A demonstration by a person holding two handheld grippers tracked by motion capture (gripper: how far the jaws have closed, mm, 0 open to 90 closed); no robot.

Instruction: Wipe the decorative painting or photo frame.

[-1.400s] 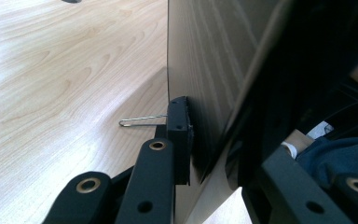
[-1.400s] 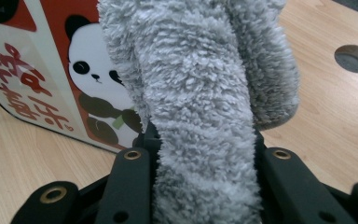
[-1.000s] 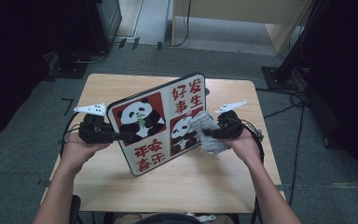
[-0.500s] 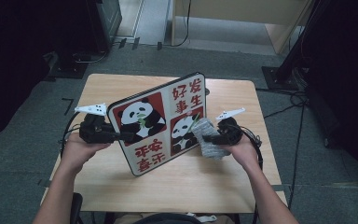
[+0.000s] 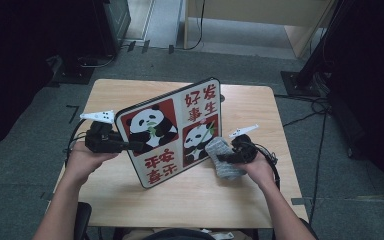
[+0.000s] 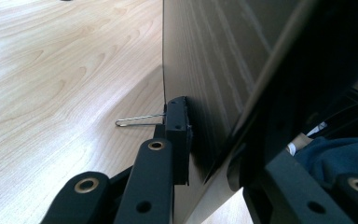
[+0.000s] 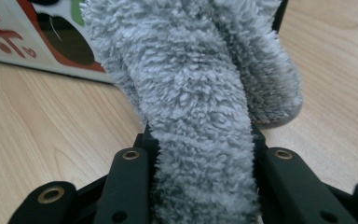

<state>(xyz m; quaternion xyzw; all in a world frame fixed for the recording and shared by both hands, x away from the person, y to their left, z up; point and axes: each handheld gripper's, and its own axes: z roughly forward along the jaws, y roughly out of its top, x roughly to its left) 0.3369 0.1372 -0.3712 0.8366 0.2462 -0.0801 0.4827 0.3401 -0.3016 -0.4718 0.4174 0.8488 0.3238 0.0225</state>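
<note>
Against the lower right corner of the panda board (image 5: 172,132), the right gripper (image 5: 225,156) has its jaws closed on a fluffy grey cloth (image 5: 221,157), so the picture face lies just to its left, ready for wiping. The left gripper (image 5: 130,146) clamps the board's left edge, holding it tilted on the wooden surface (image 5: 245,107). Red-and-white panels with pandas and characters cover its front.
</note>
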